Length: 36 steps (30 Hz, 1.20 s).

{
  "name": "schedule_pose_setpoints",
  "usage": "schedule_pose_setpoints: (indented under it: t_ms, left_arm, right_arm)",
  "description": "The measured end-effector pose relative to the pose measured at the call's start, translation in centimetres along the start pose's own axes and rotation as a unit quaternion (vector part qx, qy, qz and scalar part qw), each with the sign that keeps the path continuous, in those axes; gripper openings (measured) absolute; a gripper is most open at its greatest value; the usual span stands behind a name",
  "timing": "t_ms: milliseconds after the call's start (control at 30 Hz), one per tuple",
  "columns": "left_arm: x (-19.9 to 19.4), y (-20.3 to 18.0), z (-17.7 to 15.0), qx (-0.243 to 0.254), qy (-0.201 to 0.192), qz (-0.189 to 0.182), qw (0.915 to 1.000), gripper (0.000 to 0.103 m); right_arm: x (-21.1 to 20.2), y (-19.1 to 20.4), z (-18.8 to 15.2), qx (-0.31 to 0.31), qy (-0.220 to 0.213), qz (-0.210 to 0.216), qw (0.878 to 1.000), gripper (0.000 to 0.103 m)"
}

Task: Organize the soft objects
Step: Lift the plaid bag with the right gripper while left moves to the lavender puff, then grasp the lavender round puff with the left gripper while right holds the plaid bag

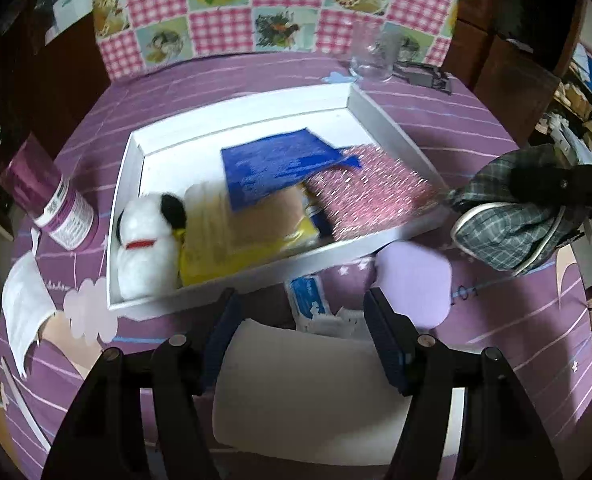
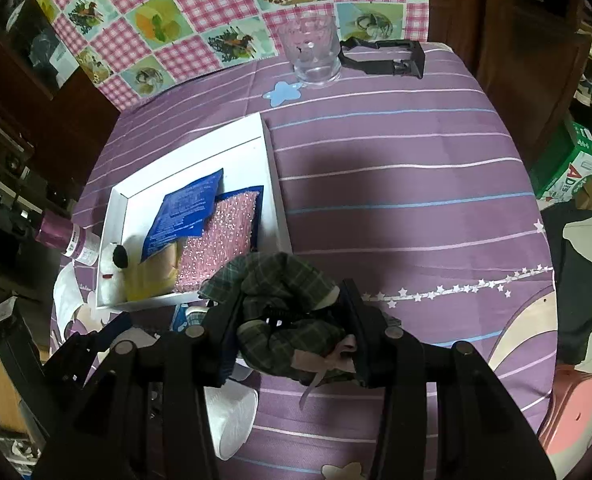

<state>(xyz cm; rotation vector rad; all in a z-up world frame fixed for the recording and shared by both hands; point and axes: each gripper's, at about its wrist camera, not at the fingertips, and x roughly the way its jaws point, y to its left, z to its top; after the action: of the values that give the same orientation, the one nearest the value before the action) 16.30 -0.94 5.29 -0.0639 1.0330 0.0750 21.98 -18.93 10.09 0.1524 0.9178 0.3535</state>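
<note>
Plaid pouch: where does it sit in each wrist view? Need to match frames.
Left wrist view: plaid pouch at the right edge, clamped by the right gripper, just right of the white tray.
Right wrist view: bottom centre, between the gripper's fingers.
Shared landmark: the blue cloth inside the tray.

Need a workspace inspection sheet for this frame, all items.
Surface: purple striped tablecloth.
Job's things: white tray holds plush dog, blue cloth, pink sparkly pad, yellow item; lilac sponge outside the tray.
Clutter: glass, purple bottle, paper roll, black clip.
Grippers: left claw around the paper roll, contact unclear; right claw shut on plaid pouch.
Cables: nothing seen.
Surroundings: checked patchwork cloth, dark furniture, boxes.
</note>
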Motion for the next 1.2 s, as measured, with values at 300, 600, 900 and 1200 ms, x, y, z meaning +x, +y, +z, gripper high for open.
schedule_pose_setpoints:
  t_ms: [300, 600, 900, 1200]
  left_arm:
    - [-1.3, -2.9, 1.5, 0.06, -0.043, 0.028, 0.9969, 0.066]
    - [1.4, -6.5, 2.1, 0.1, 0.022, -0.04, 0.9939, 0.066]
    - [4.6, -8.1, 1.9, 0.095, 0.083, -0.037, 0.9913, 0.05]
    - [5.5, -6.8, 1.8, 0.071, 0.097, -0.068, 0.9904, 0.047]
  right_arm:
    - [-1.2, -1.3, 0.3, 0.011, -0.013, 0.01, 1.0, 0.047]
    - [-1.6, -3.3, 0.6, 0.026, -0.013, 0.015, 0.999, 0.047]
    - [-2.0, -5.1, 0.8, 0.046, -0.018, 0.012, 0.999, 0.047]
    - [-1.8, -5.3, 0.8, 0.051, -0.015, -0.004, 0.999, 0.047]
